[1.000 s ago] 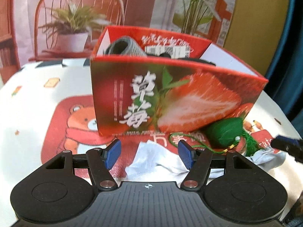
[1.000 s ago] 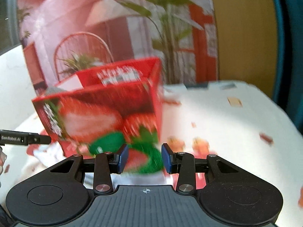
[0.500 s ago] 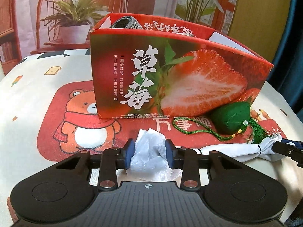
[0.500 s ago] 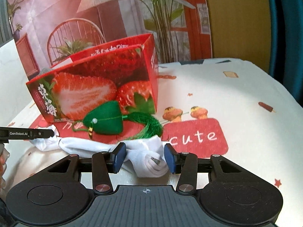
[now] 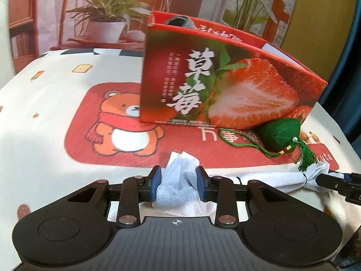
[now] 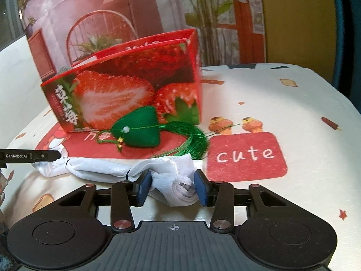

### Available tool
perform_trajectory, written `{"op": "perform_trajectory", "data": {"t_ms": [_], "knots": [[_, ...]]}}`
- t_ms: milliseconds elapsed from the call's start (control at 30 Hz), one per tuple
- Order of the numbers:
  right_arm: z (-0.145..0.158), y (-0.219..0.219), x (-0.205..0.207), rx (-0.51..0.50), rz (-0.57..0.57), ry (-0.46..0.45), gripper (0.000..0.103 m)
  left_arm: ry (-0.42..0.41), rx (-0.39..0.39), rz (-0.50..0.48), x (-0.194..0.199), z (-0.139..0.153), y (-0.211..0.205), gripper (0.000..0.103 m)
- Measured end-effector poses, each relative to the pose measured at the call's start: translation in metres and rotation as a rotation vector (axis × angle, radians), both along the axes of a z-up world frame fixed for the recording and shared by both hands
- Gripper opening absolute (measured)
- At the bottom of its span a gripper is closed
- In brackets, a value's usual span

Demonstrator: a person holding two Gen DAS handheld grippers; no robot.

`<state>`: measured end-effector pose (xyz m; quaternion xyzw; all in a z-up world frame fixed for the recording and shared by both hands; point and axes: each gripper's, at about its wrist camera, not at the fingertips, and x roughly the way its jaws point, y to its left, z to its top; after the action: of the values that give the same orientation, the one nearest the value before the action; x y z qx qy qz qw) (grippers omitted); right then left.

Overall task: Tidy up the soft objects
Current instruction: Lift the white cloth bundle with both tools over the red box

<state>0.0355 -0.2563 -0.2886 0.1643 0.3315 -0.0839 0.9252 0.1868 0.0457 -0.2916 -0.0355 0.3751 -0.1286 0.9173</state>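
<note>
On the bench's cartoon-print cloth [image 5: 56, 122], before the red strawberry-printed cardboard box [image 5: 225, 90], your left claw [image 5: 178, 184] and right claw [image 6: 172, 188], whose jaws have just been closing, each pinch an end of the long white fabric piece [image 6: 99, 168], so next lift both together toward the box.

Home table, cartoon-bear tablecloth [image 5: 56, 117]

White cloth [image 5: 266, 178]: long, twisted, bunched at both ends, lying across the tablecloth. Green tasselled sachet [image 6: 140, 128]: plump (cord looped), against the open-topped strawberry box [image 5: 225, 90].
</note>
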Motion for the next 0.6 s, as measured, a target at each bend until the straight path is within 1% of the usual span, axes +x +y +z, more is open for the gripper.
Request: {"op": "perform_trajectory", "data": {"t_ms": [167, 467, 600], "knots": [[0.0009, 0.008, 0.0022, -0.021, 0.043, 0.007, 0.035, 0.002, 0.0, 0.021, -0.0042, 0.0015, 0.0064, 0.036], [0.0, 0.0108, 0.0026, -0.04, 0.044, 0.009, 0.036, -0.003, 0.015, 0.021, -0.0066, 0.0008, 0.0056, 0.036], [-0.0001, 0.0112, 0.0028, -0.039, 0.048, 0.007, 0.034, -0.008, 0.025, 0.019, -0.007, 0.0003, 0.0035, 0.036]]}}
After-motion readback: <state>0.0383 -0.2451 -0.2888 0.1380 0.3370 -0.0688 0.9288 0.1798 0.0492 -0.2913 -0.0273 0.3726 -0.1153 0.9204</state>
